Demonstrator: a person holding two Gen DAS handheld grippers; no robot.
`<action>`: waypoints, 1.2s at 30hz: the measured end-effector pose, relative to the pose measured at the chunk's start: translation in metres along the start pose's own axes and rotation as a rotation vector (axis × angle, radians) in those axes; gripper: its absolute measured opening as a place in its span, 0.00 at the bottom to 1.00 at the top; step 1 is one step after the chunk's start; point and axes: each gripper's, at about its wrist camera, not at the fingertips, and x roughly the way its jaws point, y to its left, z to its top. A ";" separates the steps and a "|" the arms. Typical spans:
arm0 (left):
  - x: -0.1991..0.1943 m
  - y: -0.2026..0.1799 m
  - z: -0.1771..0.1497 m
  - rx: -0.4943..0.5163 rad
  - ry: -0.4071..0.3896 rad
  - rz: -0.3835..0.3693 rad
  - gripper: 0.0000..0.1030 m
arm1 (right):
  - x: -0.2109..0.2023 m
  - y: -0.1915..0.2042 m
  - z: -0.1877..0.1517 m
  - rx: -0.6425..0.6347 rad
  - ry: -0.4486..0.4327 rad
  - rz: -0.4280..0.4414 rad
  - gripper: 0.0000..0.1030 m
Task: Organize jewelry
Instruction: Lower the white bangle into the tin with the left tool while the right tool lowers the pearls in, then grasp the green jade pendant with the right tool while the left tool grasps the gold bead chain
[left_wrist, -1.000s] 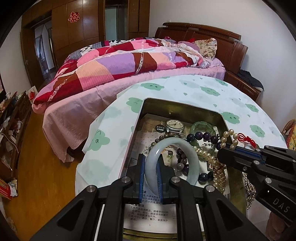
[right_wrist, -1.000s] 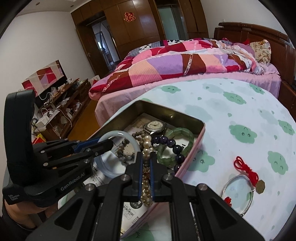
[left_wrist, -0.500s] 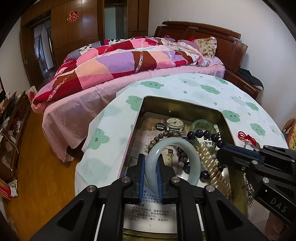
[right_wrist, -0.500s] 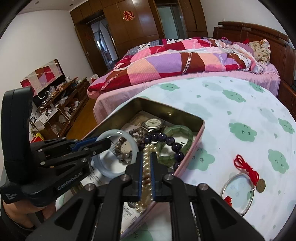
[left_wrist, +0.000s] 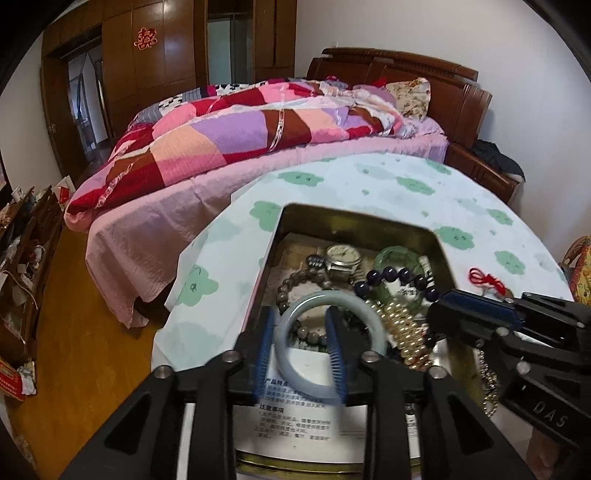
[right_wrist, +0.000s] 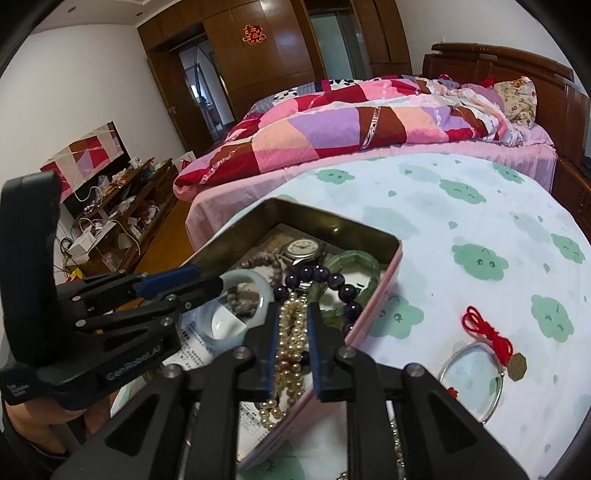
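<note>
A metal tin (left_wrist: 354, 221) (right_wrist: 332, 221) on the table holds a watch (left_wrist: 343, 256), a green bangle (left_wrist: 397, 258), dark beads (left_wrist: 391, 275) and a paper leaflet. My left gripper (left_wrist: 300, 317) is open; its fingers stand on either side of the pale jade bangle (left_wrist: 295, 354), which lies in the tin. My right gripper (right_wrist: 291, 314) has its fingers parted around the pearl necklace (right_wrist: 291, 332), which trails into the tin and over its near wall. A silver bangle (right_wrist: 476, 380) with a red cord (right_wrist: 484, 328) lies on the tablecloth to the right.
The round table has a white cloth with green clouds (right_wrist: 461, 206). A bed with a patchwork quilt (left_wrist: 258, 129) stands behind it. A low cabinet with clutter (right_wrist: 122, 221) is at the left. Wood floor (left_wrist: 74, 332) lies below the table's left edge.
Both grippers have opened: the jade bangle and the pearl necklace were let go and now rest in the tin. The pearl strand has dropped lower.
</note>
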 end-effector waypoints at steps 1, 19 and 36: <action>-0.003 -0.001 0.000 0.004 -0.009 -0.009 0.44 | -0.003 -0.001 0.000 0.004 -0.006 -0.004 0.34; -0.024 -0.002 0.002 -0.022 -0.085 0.029 0.74 | -0.072 -0.084 -0.035 0.142 -0.067 -0.184 0.56; -0.027 -0.048 -0.011 0.041 -0.068 -0.020 0.74 | -0.050 -0.075 -0.066 0.035 0.088 -0.203 0.28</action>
